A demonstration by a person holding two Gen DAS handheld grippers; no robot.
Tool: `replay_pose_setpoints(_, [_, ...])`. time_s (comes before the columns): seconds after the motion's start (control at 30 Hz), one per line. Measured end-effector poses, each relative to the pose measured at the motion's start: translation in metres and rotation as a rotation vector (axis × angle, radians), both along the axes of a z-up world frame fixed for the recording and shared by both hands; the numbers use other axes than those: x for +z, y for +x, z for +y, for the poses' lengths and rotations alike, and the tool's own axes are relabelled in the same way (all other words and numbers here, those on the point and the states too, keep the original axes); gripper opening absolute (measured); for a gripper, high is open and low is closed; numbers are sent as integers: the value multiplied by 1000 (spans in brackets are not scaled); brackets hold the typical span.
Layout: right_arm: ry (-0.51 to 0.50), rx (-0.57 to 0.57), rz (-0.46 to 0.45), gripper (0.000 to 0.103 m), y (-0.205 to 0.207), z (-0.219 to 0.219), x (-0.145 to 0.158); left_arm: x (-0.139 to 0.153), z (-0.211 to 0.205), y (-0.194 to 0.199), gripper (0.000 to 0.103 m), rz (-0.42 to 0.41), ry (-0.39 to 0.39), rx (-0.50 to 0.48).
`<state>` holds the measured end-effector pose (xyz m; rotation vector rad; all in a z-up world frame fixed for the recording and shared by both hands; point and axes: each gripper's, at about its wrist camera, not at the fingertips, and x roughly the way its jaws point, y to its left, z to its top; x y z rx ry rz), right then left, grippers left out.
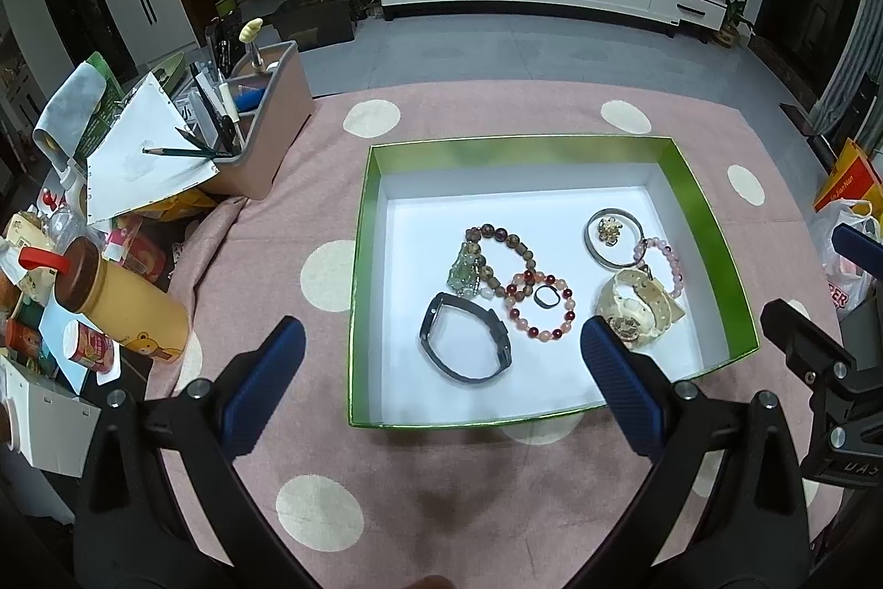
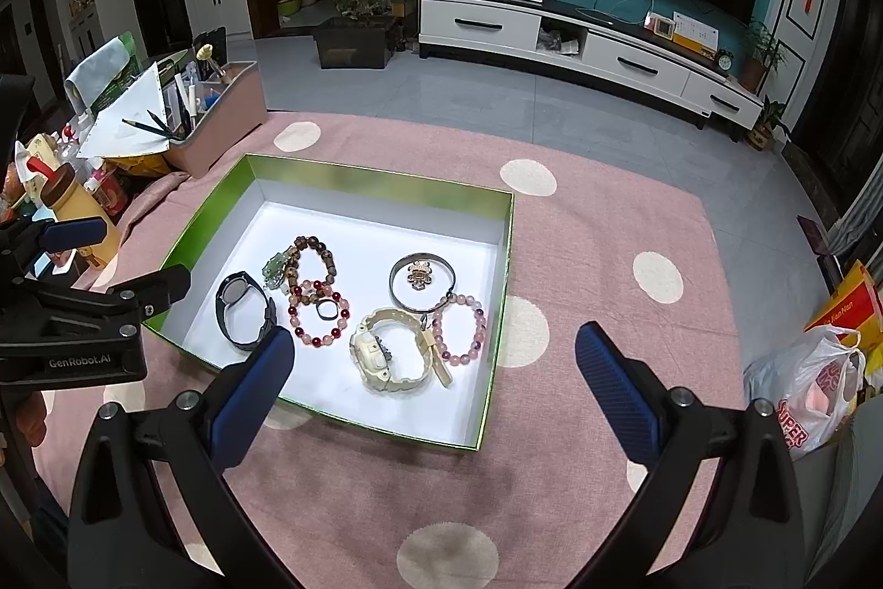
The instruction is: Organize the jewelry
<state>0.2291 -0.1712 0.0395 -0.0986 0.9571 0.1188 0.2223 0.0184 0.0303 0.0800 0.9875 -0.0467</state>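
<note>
- A shallow cardboard box with shiny green walls and a white floor (image 1: 361, 258) sits on a pink tablecloth with cream dots (image 1: 441, 478). All the jewelry I can see lies inside it.
- From the left wrist view, the box holds a black sports watch with an oval strap loop (image 1: 465, 342), a brown wooden bead bracelet with a pale green jade pendant (image 1: 499, 258), a red and peach bead bracelet (image 1: 541, 307) with a small dark ring (image 1: 546, 297) lying inside its circle, a plain silver bangle (image 1: 613, 238) around a small gold flower brooch (image 1: 610, 227), a pink bead bracelet (image 1: 665, 264), and a cream plastic watch (image 1: 640, 307).
- The left gripper (image 1: 441, 340) hovers above the near edge of the box, its 2 blue-padded fingers spread wide, holding nothing.
- The right gripper (image 2: 433, 351) also hangs empty with fingers wide apart, over the near right part of the box.
- Key relation: the black watch lies straight ahead of the left gripper, between its fingers, with its long axis running left to right. The left one seems better placed for it.
- The cream watch (image 2: 394, 354) lies straight ahead of the right gripper, strap curling to the right.
- A brown desk organiser with pencils (image 1: 265, 114) and a yellow bottle with a brown cap (image 1: 124, 307) stand left of the box, well apart from it.
</note>
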Motion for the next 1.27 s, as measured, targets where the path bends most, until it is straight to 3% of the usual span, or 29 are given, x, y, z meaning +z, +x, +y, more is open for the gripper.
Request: replay_pose_setpoints(1.27, [-4, 8, -4, 102, 0, 7, -1, -3, -2, 2, 101, 7, 16, 3])
